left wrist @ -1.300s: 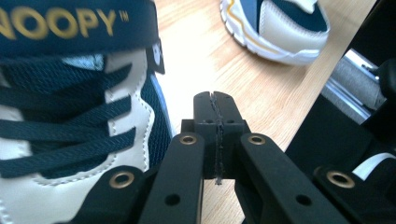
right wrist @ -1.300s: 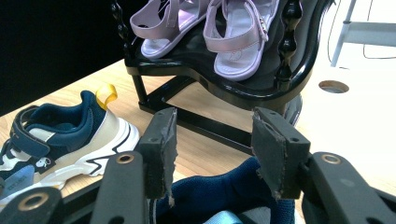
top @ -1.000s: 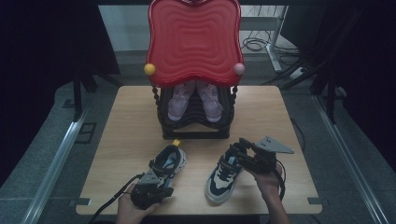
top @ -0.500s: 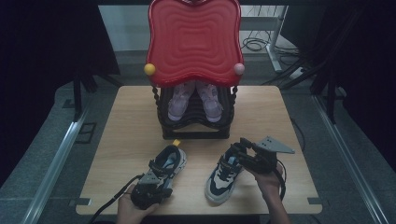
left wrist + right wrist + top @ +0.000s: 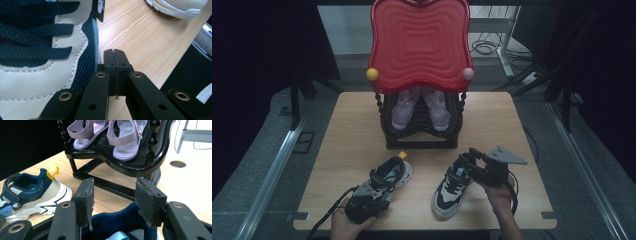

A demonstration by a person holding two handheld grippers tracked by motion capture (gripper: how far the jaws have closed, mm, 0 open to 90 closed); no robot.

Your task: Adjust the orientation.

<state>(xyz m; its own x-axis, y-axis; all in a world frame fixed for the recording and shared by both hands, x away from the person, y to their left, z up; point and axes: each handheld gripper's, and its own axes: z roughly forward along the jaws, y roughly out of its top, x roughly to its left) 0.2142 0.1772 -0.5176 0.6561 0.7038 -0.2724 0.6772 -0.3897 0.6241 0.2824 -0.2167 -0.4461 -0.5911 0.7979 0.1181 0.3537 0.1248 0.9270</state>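
- The work in hand looks to be putting the two sneakers on the rack [image 5: 419,135], which stands at the far middle of the table [image 5: 352,130] with a pair of pink sandals [image 5: 421,107] already on its shelf under a red top [image 5: 419,45]
- The right sneaker [image 5: 453,187] lies on the near right of the table, its long axis running from toe, nearest the person, to heel, which points up towards the rack
- The right gripper [image 5: 469,159] sits at that heel; in the right gripper view its jaws stand fairly wide, one either side of the blue heel collar [image 5: 117,221], the pads not seen pressing on it
- From these jaws the rack lies straight ahead and slightly above, so the coming move for this hand is, I judge, to close on the heel, then lift and push forward
- The left sneaker [image 5: 387,177] lies on the near left, yellow heel loop [image 5: 402,155] towards the rack, toe towards the person
- The left gripper [image 5: 371,196] rests at its toe end; the left gripper view shows its jaws closed together, empty, on bare wood just beside the shoe's side [image 5: 85,57]
- The right hand [image 5: 497,192] is the better placed of the two: its jaws already straddle a shoe
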